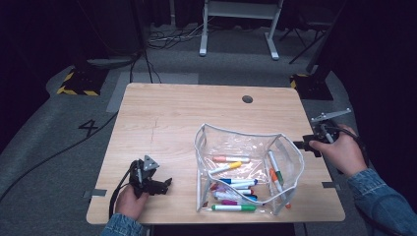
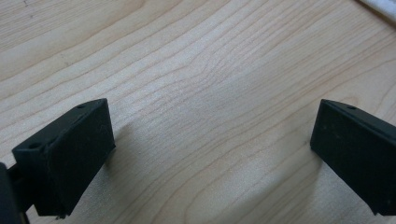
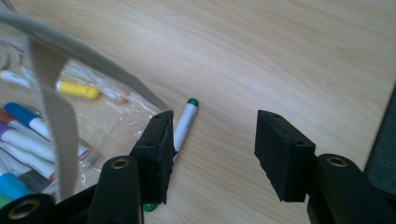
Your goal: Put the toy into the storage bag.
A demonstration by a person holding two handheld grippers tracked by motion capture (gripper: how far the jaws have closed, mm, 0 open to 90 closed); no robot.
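1. A large dark numeral "4" stands on the grey carpeted floor, left of the light wooden table.
2. Printing on the markers is too small to read.

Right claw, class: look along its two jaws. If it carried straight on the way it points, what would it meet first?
Probably the green-capped marker lying beside the clear pouch, just by one jaw of the open right claw. Beyond it lies bare wooden table. Depth is unclear, so the pouch's edge might brush it first.
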